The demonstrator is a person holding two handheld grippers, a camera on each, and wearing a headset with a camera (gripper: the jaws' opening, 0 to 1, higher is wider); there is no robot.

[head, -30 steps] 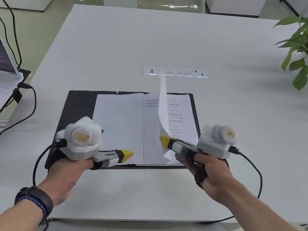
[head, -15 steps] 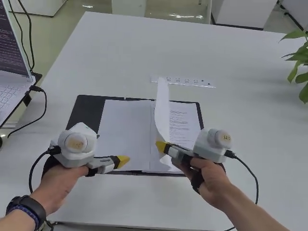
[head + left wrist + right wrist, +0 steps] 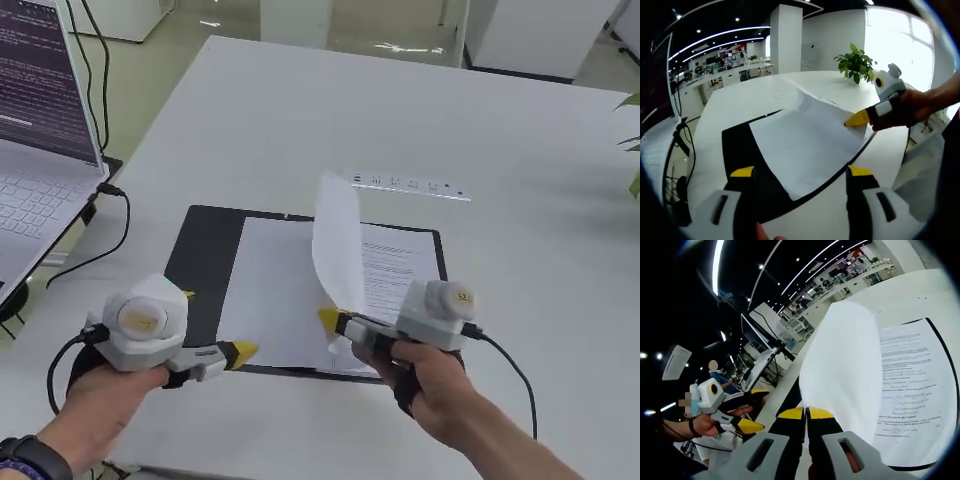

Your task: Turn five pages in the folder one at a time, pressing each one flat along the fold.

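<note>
While the black folder (image 3: 205, 262) lies open near the middle of the white table (image 3: 300, 110), the right gripper (image 3: 328, 319) has its jaws pinched together on the near edge of one page (image 3: 338, 248), which stands curled above the fold. Left gripper (image 3: 242, 352): jaws wide apart, empty, at the folder's near-left edge. Print on the right-hand sheet (image 3: 395, 275) (and on the laptop (image 3: 35, 110) screen, far left) is too small to read.

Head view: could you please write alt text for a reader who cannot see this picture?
The right gripper pinches the lower edge of a page and holds it upright over an open black folder on a white table. The left gripper is at the folder's near edge, and a laptop stands at the left.
</note>
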